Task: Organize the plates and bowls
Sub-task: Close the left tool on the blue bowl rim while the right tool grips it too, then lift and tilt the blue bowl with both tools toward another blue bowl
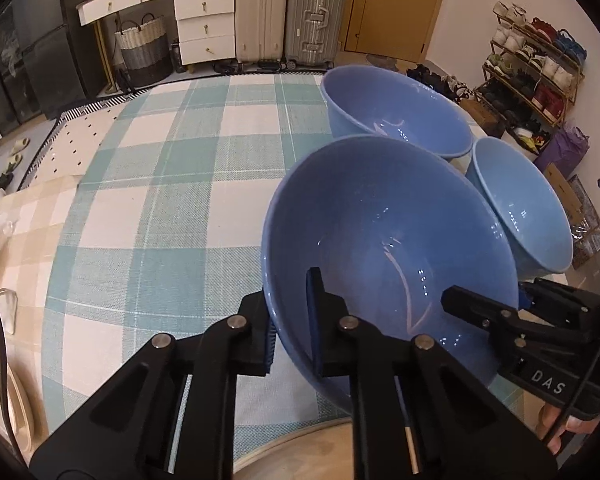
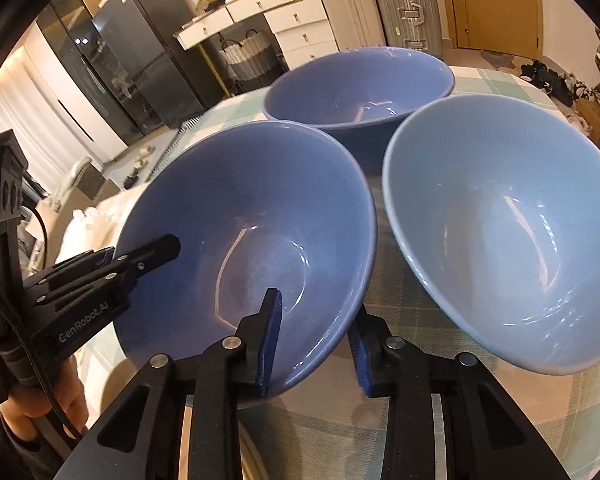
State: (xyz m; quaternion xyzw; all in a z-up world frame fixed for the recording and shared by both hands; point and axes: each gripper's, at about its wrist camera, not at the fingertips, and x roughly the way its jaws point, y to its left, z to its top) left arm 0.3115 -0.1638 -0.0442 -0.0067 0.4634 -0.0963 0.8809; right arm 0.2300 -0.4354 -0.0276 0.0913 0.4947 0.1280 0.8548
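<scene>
1. You had three blue bowls on the checked tablecloth (image 1: 172, 168): the near bowl (image 1: 380, 240), a far bowl (image 1: 396, 116) behind it, and a paler bowl (image 1: 520, 204) to its right, all close together.
2. Your left gripper (image 1: 290, 320) was clamped on the near bowl's rim, one finger inside and one outside.
3. Your right gripper (image 2: 314, 340) straddled the same bowl's rim on the opposite side, jaws narrow; whether the outer pad touched the wall was hard to tell.
4. Around you stood two suitcases (image 1: 288, 12), a white drawer unit (image 1: 204, 20), a woven basket (image 1: 142, 48) and a shoe rack (image 1: 536, 64).
5. Beige plates (image 1: 8, 392) at the left edge were cut off by the frame, and the near bowl hid part of the paler bowl's base.
</scene>
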